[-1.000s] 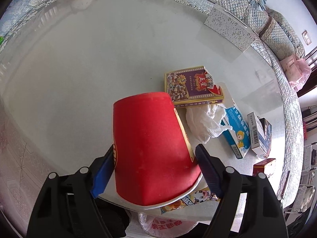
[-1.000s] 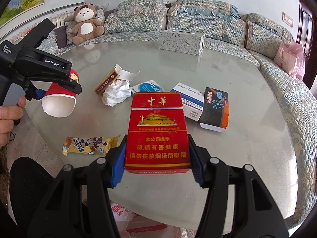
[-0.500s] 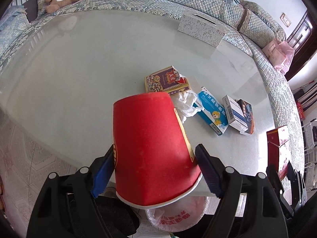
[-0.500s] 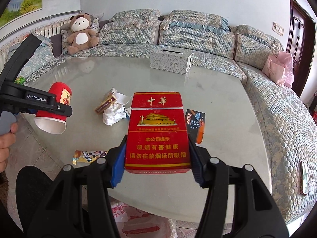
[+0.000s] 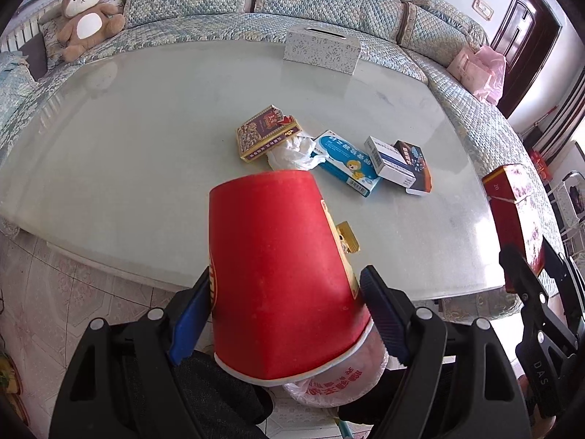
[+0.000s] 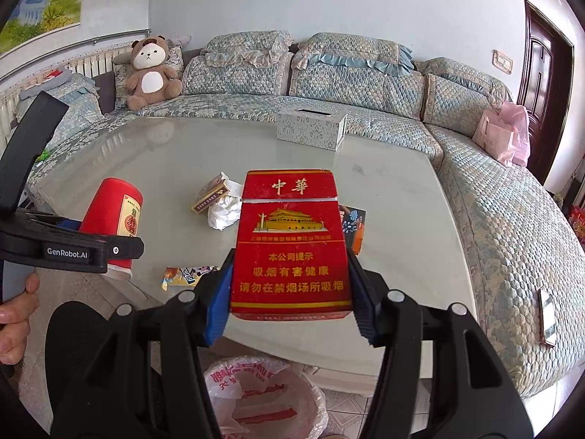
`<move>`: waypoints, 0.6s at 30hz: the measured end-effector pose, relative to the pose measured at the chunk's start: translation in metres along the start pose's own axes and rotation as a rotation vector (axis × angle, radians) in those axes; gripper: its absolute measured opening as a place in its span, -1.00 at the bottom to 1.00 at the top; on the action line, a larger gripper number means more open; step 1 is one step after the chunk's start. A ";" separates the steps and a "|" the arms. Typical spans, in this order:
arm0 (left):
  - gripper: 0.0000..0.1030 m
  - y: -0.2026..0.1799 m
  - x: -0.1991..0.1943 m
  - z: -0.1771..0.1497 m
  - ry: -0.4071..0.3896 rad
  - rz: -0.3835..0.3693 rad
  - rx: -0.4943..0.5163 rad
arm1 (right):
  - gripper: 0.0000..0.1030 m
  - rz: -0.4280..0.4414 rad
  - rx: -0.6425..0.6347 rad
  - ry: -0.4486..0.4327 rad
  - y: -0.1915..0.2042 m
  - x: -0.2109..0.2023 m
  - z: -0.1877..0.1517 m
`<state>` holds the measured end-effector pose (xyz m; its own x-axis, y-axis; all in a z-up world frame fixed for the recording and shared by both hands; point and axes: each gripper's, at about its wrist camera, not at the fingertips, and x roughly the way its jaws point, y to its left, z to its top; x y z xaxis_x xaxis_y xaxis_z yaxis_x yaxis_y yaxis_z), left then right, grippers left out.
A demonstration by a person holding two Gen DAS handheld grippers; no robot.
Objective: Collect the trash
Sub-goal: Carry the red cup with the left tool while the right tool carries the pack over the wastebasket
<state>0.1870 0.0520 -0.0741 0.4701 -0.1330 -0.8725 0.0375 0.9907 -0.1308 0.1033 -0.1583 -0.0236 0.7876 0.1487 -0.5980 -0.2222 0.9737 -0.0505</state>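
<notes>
Right now left gripper [image 5: 287, 314] clamps the red paper cup [image 5: 281, 274], mouth down. Right gripper [image 6: 290, 314] grips the red cigarette pack [image 6: 290, 241], both above the lined bin [image 6: 267, 395].

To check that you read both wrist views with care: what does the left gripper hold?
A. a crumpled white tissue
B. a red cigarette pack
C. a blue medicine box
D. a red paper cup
D: the left gripper has its blue pads on either side of the red paper cup, while the red cigarette pack sits in the right gripper.
</notes>
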 end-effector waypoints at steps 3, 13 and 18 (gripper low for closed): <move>0.49 -0.008 -0.003 -0.013 -0.001 -0.010 0.030 | 0.07 -0.009 -0.007 -0.002 0.004 -0.011 -0.006; 0.49 -0.038 -0.008 -0.053 -0.015 -0.018 0.125 | 0.07 -0.024 -0.005 0.003 0.010 -0.036 -0.030; 0.49 -0.045 -0.007 -0.068 -0.019 -0.007 0.149 | 0.07 -0.028 -0.015 0.013 0.011 -0.044 -0.042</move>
<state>0.1219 0.0066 -0.0942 0.4860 -0.1405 -0.8626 0.1703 0.9833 -0.0642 0.0419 -0.1618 -0.0318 0.7862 0.1196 -0.6063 -0.2092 0.9747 -0.0790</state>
